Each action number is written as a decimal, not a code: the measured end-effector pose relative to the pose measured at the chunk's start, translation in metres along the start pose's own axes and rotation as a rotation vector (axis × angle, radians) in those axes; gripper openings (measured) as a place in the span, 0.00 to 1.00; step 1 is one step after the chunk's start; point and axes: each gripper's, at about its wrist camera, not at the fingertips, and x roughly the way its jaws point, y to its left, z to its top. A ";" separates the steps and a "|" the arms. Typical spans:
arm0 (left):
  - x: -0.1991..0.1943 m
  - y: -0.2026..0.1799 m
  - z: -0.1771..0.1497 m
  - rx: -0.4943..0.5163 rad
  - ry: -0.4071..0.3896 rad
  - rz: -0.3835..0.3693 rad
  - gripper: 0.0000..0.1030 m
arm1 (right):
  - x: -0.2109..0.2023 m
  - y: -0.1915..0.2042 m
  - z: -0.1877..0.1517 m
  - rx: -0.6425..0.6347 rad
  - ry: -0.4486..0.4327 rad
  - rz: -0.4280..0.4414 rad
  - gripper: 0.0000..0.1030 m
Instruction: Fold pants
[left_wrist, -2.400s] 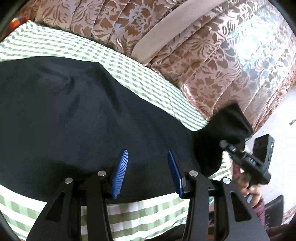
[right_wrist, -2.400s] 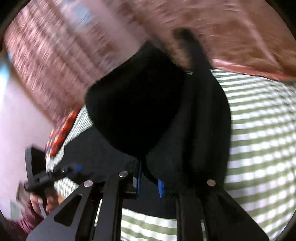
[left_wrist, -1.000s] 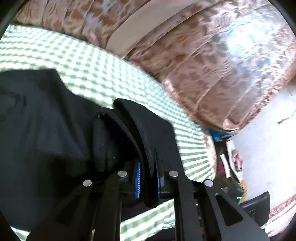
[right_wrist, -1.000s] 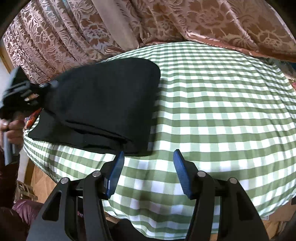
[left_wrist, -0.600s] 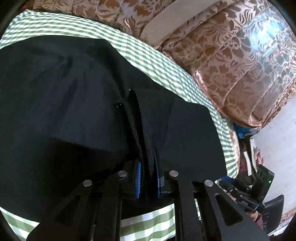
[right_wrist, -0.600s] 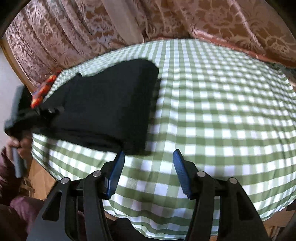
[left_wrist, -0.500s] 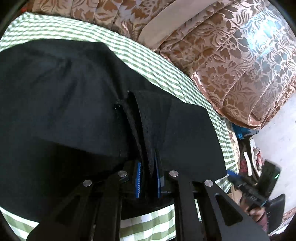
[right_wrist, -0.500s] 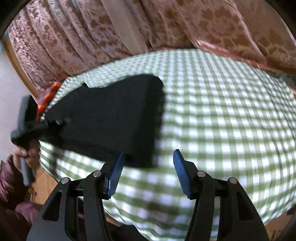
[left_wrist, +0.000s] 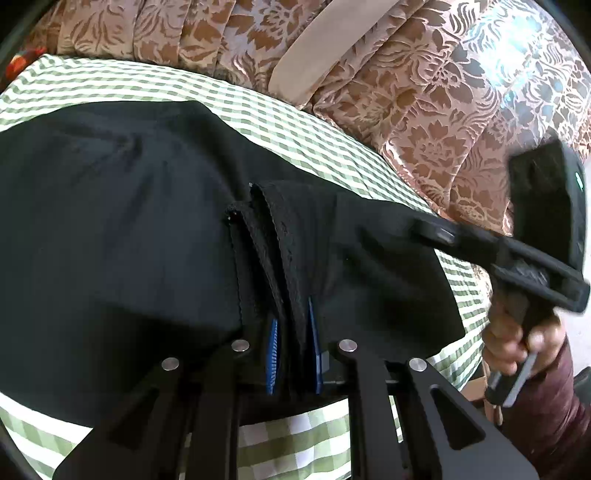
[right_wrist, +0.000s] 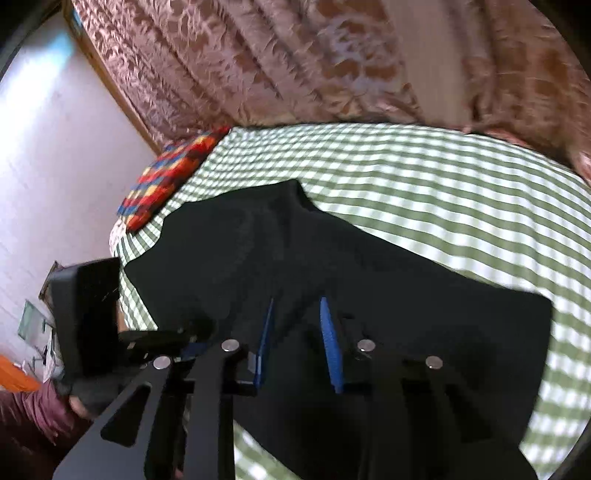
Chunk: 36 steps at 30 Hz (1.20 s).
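My left gripper (left_wrist: 291, 354) pinches the hem of the black pants (left_wrist: 122, 229) lying on the checked cloth (left_wrist: 295, 122); my right gripper (right_wrist: 297, 343) is closing over fabric, not yet pinching; risk: a shallow bite slips, spoiling the fold.

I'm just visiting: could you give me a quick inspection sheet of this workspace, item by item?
Surface: green checked cloth.
Job's things: black pants, partly folded, lying on the cloth.
Clutter: multicoloured striped cloth at the far corner.
Grippers: left gripper shut on a bunched edge of the pants; right gripper closing, jaws over the pants.
Cables: nothing seen.
Surroundings: brown floral curtains; pale wall.
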 end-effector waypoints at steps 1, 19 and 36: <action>0.000 0.000 0.000 0.001 0.000 0.001 0.12 | 0.013 0.000 0.005 -0.006 0.020 0.001 0.24; -0.030 0.020 -0.003 -0.072 -0.032 0.040 0.33 | 0.027 -0.009 -0.011 0.039 0.006 -0.017 0.25; -0.068 -0.005 -0.012 0.062 -0.157 0.359 0.33 | 0.021 0.032 -0.081 -0.043 0.049 0.035 0.25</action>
